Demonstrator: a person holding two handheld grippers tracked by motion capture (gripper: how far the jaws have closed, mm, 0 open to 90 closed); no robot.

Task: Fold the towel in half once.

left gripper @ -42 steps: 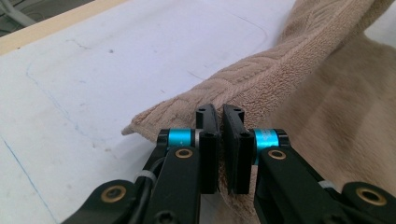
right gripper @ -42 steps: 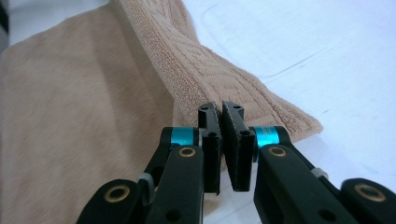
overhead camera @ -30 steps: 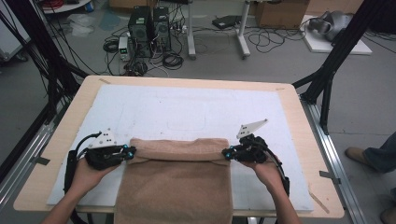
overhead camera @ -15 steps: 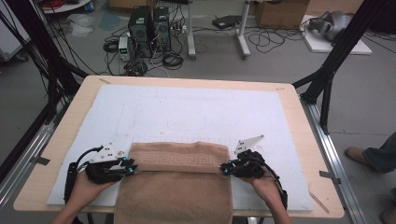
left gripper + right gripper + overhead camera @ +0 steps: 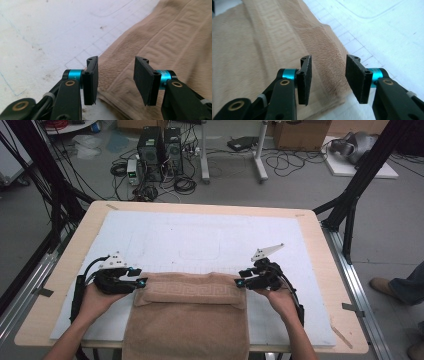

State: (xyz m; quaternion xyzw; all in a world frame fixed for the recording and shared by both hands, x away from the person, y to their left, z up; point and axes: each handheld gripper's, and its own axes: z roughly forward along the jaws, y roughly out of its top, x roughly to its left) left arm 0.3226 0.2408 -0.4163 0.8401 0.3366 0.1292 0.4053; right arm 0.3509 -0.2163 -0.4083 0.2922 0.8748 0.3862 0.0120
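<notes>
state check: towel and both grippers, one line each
towel: folded over on the white mat, near end hanging off the table edge
left gripper: jaws open, just been opening, at the towel's left fold corner, not pressing it
right gripper: jaws open, just been opening, at the right fold corner, not pressing it

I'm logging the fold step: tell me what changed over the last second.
Both grippers let go of the towel: the left gripper and right gripper have just been opening and drew slightly toward the person. The towel stays folded on the white mat.
</notes>
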